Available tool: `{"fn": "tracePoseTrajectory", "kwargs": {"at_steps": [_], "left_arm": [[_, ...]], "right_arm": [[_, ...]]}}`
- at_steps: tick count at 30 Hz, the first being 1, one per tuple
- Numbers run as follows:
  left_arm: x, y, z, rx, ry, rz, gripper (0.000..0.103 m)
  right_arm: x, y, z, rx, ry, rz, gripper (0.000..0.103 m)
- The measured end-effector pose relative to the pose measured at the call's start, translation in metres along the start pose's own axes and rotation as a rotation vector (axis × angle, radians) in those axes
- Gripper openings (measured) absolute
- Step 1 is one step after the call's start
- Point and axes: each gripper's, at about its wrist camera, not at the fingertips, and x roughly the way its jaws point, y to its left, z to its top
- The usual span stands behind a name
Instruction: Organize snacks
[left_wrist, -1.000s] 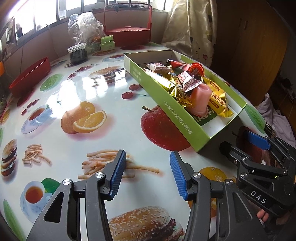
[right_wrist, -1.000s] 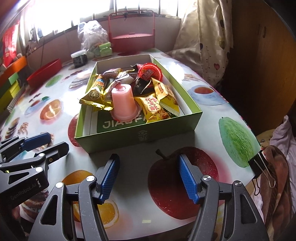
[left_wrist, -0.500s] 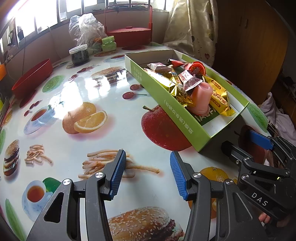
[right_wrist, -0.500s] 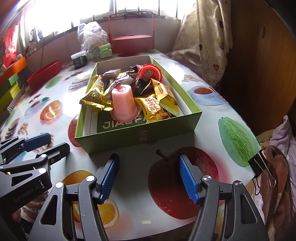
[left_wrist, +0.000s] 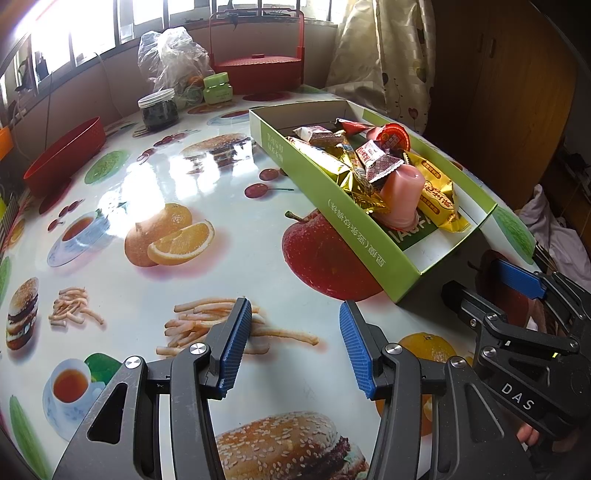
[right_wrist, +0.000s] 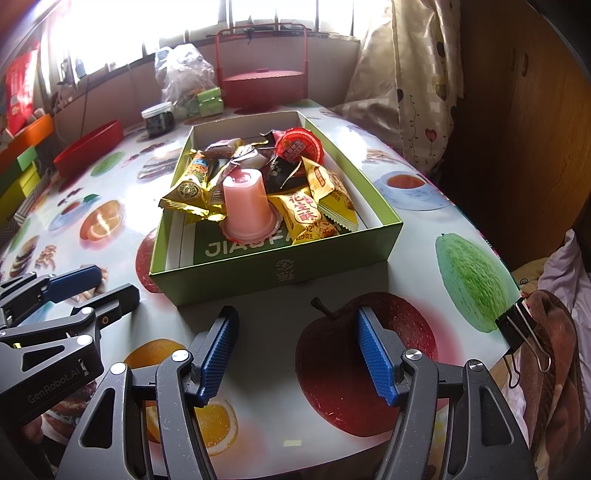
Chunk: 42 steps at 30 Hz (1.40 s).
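Observation:
A green cardboard box (right_wrist: 280, 271) (left_wrist: 354, 236) sits on the fruit-print table, holding a pile of snacks: an upturned pink jelly cup (right_wrist: 248, 206) (left_wrist: 402, 195), yellow peanut-crisp packets (right_wrist: 306, 218), gold wrappers (right_wrist: 188, 192) and a red-lidded jelly cup (right_wrist: 299, 146). My left gripper (left_wrist: 295, 343) is open and empty, over the table left of the box. My right gripper (right_wrist: 299, 354) is open and empty, just in front of the box's near wall. Each gripper shows in the other's view (right_wrist: 74, 295) (left_wrist: 509, 295).
At the table's far end stand a red basket with a handle (right_wrist: 264, 83), a clear plastic bag (left_wrist: 170, 62), a dark jar (left_wrist: 159, 109), a small green tub (left_wrist: 218, 88) and a red bowl (left_wrist: 64, 155). A binder clip (right_wrist: 517, 328) grips the tablecloth at the right edge.
Both grippers stay open and nearly still. The left wrist view has drifted slightly, with the box sitting a little lower and farther right.

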Motion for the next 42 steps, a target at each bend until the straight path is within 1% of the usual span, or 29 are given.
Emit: {"fn": "tracePoseTrajectory", "kwargs": {"at_steps": [15,21,42], "left_arm": [[0.0,-0.0005,-0.0007,0.0,-0.001,0.0,0.052],[-0.0001,-0.0009,-0.0002,0.003,-0.001,-0.003,0.055],[-0.0008,-0.0018,0.0004,0.003,-0.002,-0.003,0.055]], "right_arm": [[0.0001,0.0003,-0.0007,0.0,-0.002,0.0,0.065],[0.0,0.0003,-0.0008,0.0,-0.003,-0.001,0.065],[0.0,0.0004,-0.0012,0.0,-0.005,-0.001,0.066]]}}
